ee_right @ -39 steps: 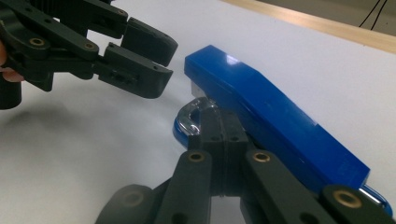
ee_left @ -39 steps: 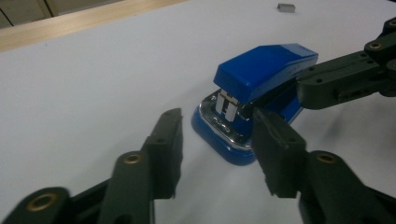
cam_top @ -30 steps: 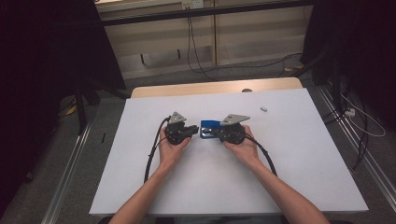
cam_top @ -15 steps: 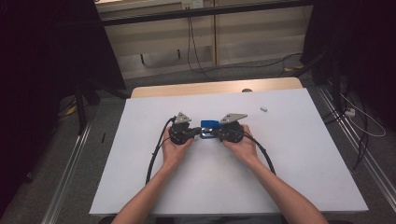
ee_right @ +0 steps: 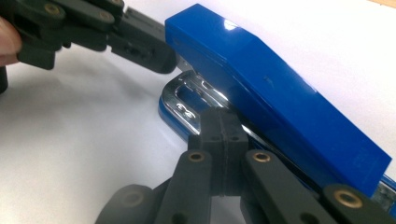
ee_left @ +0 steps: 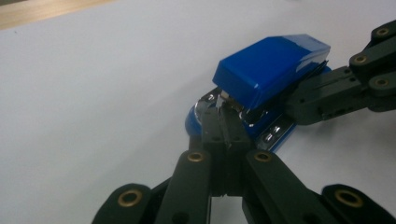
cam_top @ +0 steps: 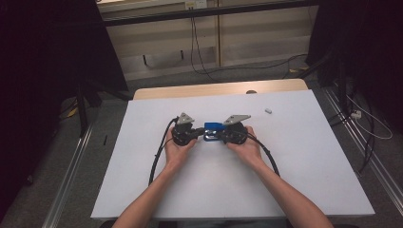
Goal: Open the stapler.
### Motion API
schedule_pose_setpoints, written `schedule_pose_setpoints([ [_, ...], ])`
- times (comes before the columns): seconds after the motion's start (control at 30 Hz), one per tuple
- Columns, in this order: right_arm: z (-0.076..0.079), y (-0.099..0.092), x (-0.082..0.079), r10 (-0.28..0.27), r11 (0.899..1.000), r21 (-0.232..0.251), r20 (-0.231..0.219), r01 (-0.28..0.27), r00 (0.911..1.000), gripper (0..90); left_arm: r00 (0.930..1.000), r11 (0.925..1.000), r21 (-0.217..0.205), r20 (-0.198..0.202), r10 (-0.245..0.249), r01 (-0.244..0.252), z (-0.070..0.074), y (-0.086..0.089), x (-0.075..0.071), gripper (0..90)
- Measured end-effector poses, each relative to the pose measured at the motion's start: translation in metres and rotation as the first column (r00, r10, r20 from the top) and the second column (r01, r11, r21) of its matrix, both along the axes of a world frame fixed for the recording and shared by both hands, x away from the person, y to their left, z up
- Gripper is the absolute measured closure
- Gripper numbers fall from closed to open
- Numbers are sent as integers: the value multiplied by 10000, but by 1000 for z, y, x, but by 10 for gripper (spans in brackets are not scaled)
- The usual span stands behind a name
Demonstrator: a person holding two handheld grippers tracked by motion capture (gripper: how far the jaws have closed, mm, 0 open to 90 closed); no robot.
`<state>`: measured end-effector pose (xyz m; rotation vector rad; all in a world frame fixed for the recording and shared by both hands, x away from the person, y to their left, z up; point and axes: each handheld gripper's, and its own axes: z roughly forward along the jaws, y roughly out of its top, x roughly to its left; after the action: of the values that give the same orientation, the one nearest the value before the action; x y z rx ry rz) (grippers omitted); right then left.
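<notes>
Near the front edge of the table (cam_top: 142, 199), two bare arms coming in from below. A little farther in, left hand (cam_top: 177, 151) wrapped round the left gripper (cam_top: 196, 136) and right hand (cam_top: 247, 147) round the right gripper (cam_top: 215, 137), a black cable looping back from each. Between them, near the middle of the white top, a blue stapler (cam_top: 213, 127), lying flat, with the two grippers aimed at each other from either end. In the left gripper view, left gripper (ee_left: 223, 122) with jaws pressed tight together, tips poking into the open mouth of the stapler (ee_left: 271, 65), touching the shiny metal there. In the right gripper view, right gripper (ee_right: 219, 119) with jaws also squeezed together, tips against the metal strip under the blue lid of the stapler (ee_right: 275, 93). Nothing pinched between either pair. Farther back, to the right, a small white bit (cam_top: 268, 111) lying alone. Past that, a wood strip (cam_top: 218, 89), then grey floor with wires.
</notes>
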<state>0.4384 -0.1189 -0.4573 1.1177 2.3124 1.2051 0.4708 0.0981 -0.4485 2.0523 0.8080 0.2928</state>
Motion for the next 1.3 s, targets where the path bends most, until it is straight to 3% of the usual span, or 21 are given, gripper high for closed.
schedule_pose_setpoints([
  [0.23, 0, 0, 0, -38, 10000, -20, 29, 38, 10000, 900, 9998, 10000, -91, 175, 15, -13, 4, -1, -3, 900],
  [0.7, 0, 1, 0, -50, 10000, -80, 110, 51, 9999, 900, 9999, 9994, -352, 154, 34, -28, 7, -1, -3, 900],
  [0.83, 0, 3, -2, 118, 9988, -485, 444, -97, 9989, 900, 9997, 9990, -454, 248, -1, 12, 8, 0, -2, 900],
  [0.97, 0, 2, -1, 9, 9996, -281, 329, 1, 9995, 900, 9997, 9982, -592, 253, -56, 70, 10, 0, 0, 900],
  [1.3, 0, 3, -2, 115, 9990, -427, 437, -96, 9990, 900, 9994, 9965, -830, 334, 26, 2, 16, -3, 0, 900],
])
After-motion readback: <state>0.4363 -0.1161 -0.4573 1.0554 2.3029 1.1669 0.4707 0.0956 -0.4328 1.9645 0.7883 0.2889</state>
